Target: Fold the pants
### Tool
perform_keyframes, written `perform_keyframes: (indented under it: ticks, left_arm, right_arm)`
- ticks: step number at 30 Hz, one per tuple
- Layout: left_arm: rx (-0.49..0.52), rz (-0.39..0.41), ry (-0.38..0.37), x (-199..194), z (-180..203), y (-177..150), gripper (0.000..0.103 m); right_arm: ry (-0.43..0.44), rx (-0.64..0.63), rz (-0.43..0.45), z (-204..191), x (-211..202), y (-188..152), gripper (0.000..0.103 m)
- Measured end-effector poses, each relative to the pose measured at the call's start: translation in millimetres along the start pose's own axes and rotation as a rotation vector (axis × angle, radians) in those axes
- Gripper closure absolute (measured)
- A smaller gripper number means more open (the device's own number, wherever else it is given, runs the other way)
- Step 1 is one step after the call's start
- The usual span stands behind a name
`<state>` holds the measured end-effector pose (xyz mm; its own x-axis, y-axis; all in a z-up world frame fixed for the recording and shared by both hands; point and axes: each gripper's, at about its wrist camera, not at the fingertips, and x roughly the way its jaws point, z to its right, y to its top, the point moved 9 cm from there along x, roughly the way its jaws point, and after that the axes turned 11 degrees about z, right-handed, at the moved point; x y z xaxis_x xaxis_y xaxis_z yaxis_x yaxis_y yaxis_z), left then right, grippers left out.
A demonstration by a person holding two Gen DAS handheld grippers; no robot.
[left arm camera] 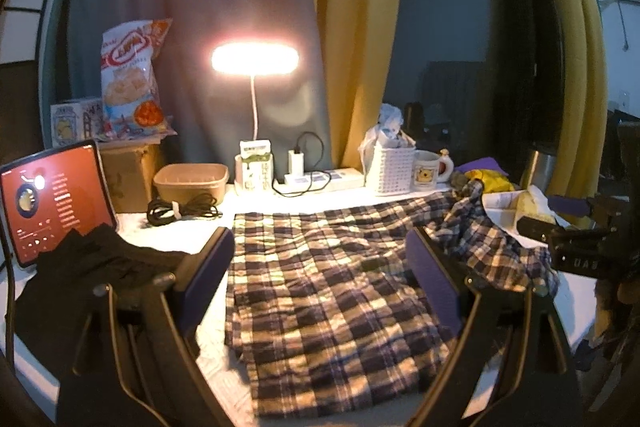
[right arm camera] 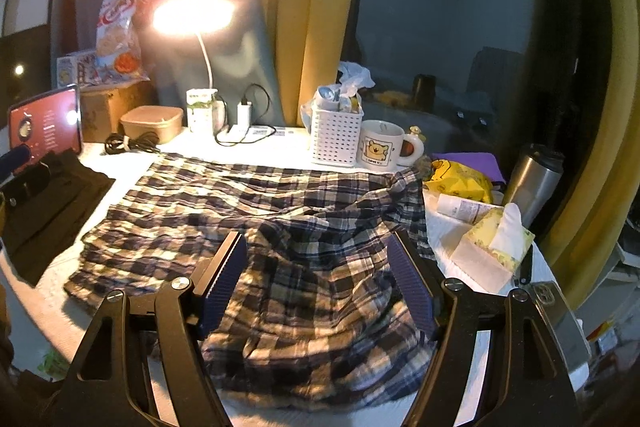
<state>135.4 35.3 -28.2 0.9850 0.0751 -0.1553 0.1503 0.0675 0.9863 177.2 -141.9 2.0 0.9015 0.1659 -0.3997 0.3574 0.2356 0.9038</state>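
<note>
Plaid pants [left arm camera: 320, 291] in dark blue and cream lie spread across a white-covered table [left arm camera: 216, 347]. Their left part is flat; their right part [right arm camera: 320, 267] is bunched and rumpled. My left gripper [left arm camera: 320, 247] hovers open over the flat part, nothing between its purple pads. My right gripper [right arm camera: 318, 255] is open above the rumpled end, wide apart, holding nothing. The right gripper's body also shows at the far right of the left wrist view [left arm camera: 576, 247].
A black garment [left arm camera: 88, 287] lies at the left beside a lit tablet [left arm camera: 52, 199]. Along the back stand a lamp [left arm camera: 254, 59], a bowl [left arm camera: 191, 183], a coiled cable [left arm camera: 180, 211], a power strip [left arm camera: 320, 181], a white basket [right arm camera: 336, 135] and a mug [right arm camera: 380, 145]. A tissue pack [right arm camera: 496, 239] and steel flask [right arm camera: 532, 183] sit right.
</note>
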Motion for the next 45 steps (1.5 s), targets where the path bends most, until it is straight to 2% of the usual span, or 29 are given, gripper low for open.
perform_keyframes:
  ticks: [4,11,16,20,22,26,29,34,36,37,38,39,40,41,42,43,45]
  left_arm:
    - [-0.005,-0.039,0.019,32.8,-14.1,5.2,0.015]
    - [-0.002,-0.175,0.051,108.8,-56.4,-7.5,0.015]
    - [0.021,-0.271,0.067,168.4,-88.4,-26.7,0.015]
    - [-0.027,-0.375,0.061,217.3,-113.7,-49.7,0.015]
    - [-0.019,-0.409,0.085,235.9,-123.7,-57.7,0.015]
    - [-0.028,-0.466,0.076,271.2,-132.3,-71.4,0.015]
    - [-0.039,-0.562,0.073,292.7,-136.5,-92.8,0.015]
    - [-0.046,-0.650,0.034,305.9,-131.8,-121.9,0.015]
    - [-0.031,-0.661,0.033,310.0,-130.9,-131.8,0.015]
    - [-0.007,-0.644,0.023,310.6,-127.2,-132.1,0.015]
    - [0.015,-0.638,0.015,310.6,-122.9,-133.4,0.017]
    - [0.035,-0.631,0.011,310.6,-119.7,-133.0,0.035]
    - [0.058,-0.621,-0.004,310.1,-113.9,-132.2,0.056]
    - [0.057,-0.619,-0.030,308.7,-107.3,-130.8,0.068]
    - [0.053,-0.622,-0.043,308.1,-103.9,-130.2,0.088]
    - [0.045,-0.627,-0.056,307.8,-100.6,-130.0,0.095]
    - [0.046,-0.611,-0.044,309.2,-99.6,-126.4,0.097]
  right_arm:
    - [0.007,0.006,-0.023,10.2,25.5,5.3,0.027]
    - [0.014,-0.012,-0.073,38.0,78.8,19.6,0.027]
    - [0.011,-0.003,-0.109,69.6,126.5,29.3,0.027]
    - [0.015,0.039,-0.148,98.6,168.7,33.0,0.027]
    - [0.027,0.070,-0.176,113.1,190.8,31.4,0.027]
    - [0.109,0.105,-0.307,126.9,238.4,12.2,0.027]
    - [0.107,0.094,-0.394,132.5,263.8,-11.6,0.027]
    - [0.117,0.075,-0.483,130.9,278.9,-49.7,0.027]
    - [0.129,0.054,-0.483,124.5,279.0,-58.3,0.035]
    - [0.139,0.037,-0.480,120.2,278.0,-61.4,0.054]
    - [0.146,0.030,-0.473,117.0,277.1,-62.9,0.074]
    - [0.149,0.032,-0.461,115.6,276.5,-62.3,0.078]
    - [0.153,0.030,-0.447,113.3,275.3,-60.8,0.083]
    - [0.151,0.015,-0.432,110.8,273.9,-57.4,0.085]
    - [0.145,0.006,-0.415,109.6,272.3,-53.0,0.085]
    - [0.143,-0.003,-0.389,106.7,269.6,-44.6,0.086]
    - [0.136,-0.019,-0.338,104.4,267.5,-28.5,0.087]
